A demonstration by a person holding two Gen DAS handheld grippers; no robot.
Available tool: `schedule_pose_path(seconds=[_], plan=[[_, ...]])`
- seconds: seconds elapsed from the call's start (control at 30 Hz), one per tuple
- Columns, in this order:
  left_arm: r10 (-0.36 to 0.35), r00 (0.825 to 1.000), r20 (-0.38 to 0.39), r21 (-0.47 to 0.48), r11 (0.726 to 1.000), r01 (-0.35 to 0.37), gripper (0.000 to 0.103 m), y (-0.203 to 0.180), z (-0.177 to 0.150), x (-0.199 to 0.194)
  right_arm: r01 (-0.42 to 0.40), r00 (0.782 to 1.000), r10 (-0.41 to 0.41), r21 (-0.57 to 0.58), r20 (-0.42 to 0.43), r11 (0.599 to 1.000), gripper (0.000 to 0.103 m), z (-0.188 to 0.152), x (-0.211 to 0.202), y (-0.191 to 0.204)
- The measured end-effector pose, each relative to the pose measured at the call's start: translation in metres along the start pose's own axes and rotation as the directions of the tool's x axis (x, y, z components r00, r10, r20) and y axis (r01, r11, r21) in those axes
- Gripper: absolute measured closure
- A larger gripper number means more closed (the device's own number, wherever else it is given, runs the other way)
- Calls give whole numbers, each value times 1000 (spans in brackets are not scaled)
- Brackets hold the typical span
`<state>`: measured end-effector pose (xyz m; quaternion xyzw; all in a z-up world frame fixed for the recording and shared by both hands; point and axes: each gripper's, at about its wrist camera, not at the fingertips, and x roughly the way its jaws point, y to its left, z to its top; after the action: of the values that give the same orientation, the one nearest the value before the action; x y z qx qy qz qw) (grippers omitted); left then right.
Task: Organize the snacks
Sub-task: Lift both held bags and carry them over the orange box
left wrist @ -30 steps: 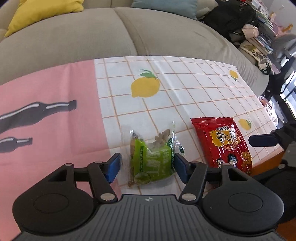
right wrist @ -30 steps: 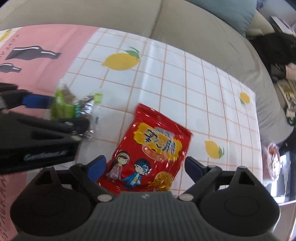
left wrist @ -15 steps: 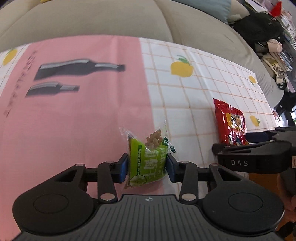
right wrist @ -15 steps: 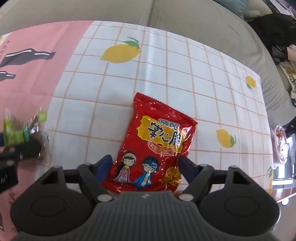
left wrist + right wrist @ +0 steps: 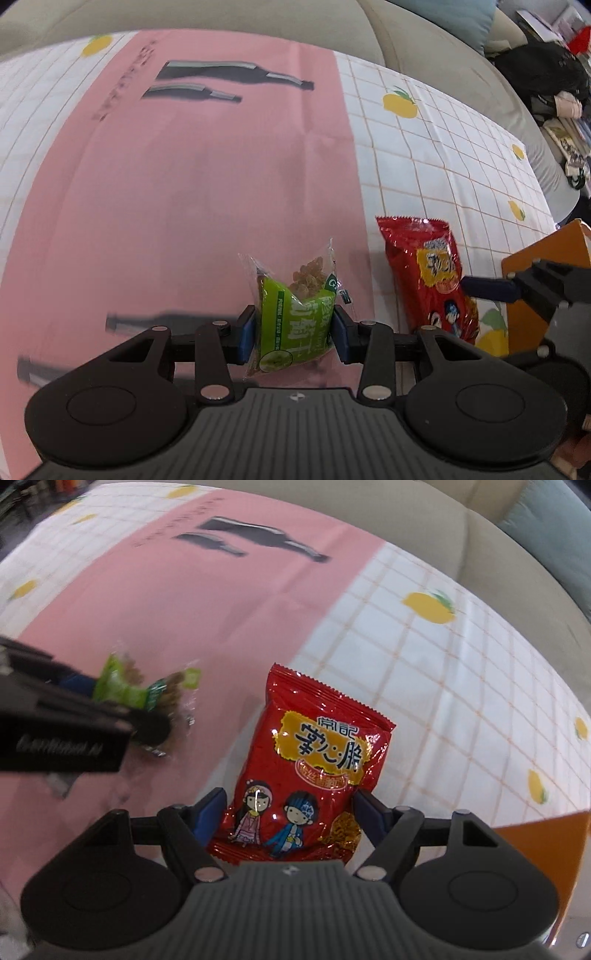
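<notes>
The left gripper (image 5: 294,334) was clenched on the green snack packet (image 5: 295,321), its blue pads pressing the two sides of the packet. The right gripper (image 5: 289,814) was grasping the red snack bag (image 5: 308,775) near its lower end, with the pads against both edges. The jaws of both grippers had just been closing on these packets. Both packets hung over the pink part of the tablecloth (image 5: 184,184), close to the border where the white checked part with lemons begins, and not far from the near edge of the table.

The main risk, I think, was slipping. Both wrappers were thin, glossy plastic film, smooth and shiny, so the pads had little friction on them. The red bag was flat, pillow-shaped and puffed with air, with serrated seals at the top; it was held only at one end, so the long free part could swing or bend and pull out of the grip. If the grip tightened more, the air cushion could burst or the content could be crushed. The green packet was small, partly transparent, with brownish dried pieces visible in the clear top. It was already squeezed narrow, and its loose crinkled corners gave nothing firm to hold.

The two grippers were also near each other, so they could collide. An orange box (image 5: 546,258) stood at the right near edge of the table, and the right gripper could knock it.
</notes>
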<state>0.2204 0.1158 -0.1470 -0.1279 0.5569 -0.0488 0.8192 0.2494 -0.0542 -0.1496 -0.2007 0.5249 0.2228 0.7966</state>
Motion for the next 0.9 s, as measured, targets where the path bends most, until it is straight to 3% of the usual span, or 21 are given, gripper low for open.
schedule_pose_path(seconds=[0.17, 0.37, 0.53, 0.7, 0.8, 0.9], plan=[[-16, 1000, 15, -29, 999, 17, 56, 9, -13, -6, -31, 998, 30, 8, 57, 999, 25, -17, -14, 5], [-22, 999, 41, -73, 997, 25, 56, 17, -17, -9, -11, 989, -22, 225, 147, 974, 13, -30, -20, -4], [-20, 999, 46, -65, 998, 23, 54, 18, -19, -10, -36, 991, -19, 394, 136, 919, 13, -30, -6, -14], [-19, 998, 65, -35, 999, 22, 47, 17, -23, -10, -35, 994, -8, 376, 111, 926, 12, -34, 4, -8], [-17, 997, 79, -22, 1000, 19, 45, 16, -25, -10, 0, 993, -40, 346, 110, 938, 12, -42, 5, -1], [-11, 996, 92, -15, 1000, 12, 48, 13, -26, -10, 4, 990, -51, 331, 132, 944, 20, -46, 2, 2]])
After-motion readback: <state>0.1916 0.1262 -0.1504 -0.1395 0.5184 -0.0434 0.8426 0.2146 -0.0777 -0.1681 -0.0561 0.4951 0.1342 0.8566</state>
